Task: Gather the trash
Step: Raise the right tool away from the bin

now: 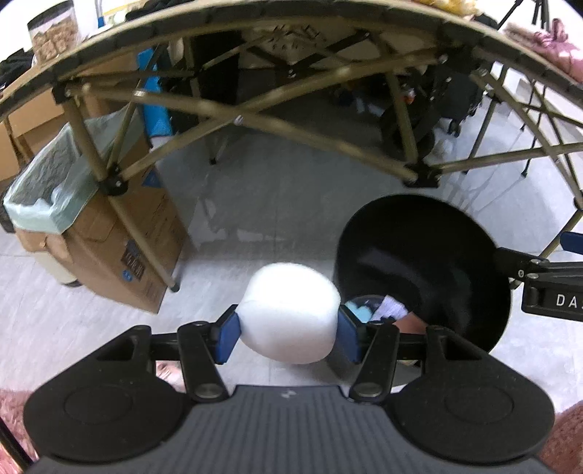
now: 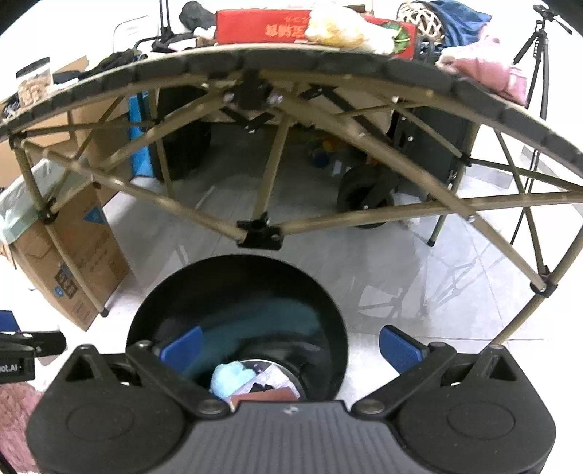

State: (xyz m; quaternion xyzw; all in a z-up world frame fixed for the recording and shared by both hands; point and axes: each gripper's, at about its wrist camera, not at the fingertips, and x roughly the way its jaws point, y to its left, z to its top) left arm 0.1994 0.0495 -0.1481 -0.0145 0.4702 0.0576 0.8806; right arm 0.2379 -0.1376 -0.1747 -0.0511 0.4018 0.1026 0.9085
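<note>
Both cameras sit low, below the folding table's edge, each looking forward and downward along its own fingers at the pale tiled floor.

The left wrist view has the table (image 1: pixel 291 32) arching across twelve o'clock, the black bin (image 1: pixel 422 262) close at three o'clock, and the cardboard box (image 1: pixel 124 240) near at nine o'clock.

The right wrist view hangs right over the bin (image 2: pixel 237 313), which fills six o'clock, looking into it. Table (image 2: pixel 291 69) at twelve, box (image 2: pixel 73 262) at nine.

Both views share table, bin, box and floor.
</note>
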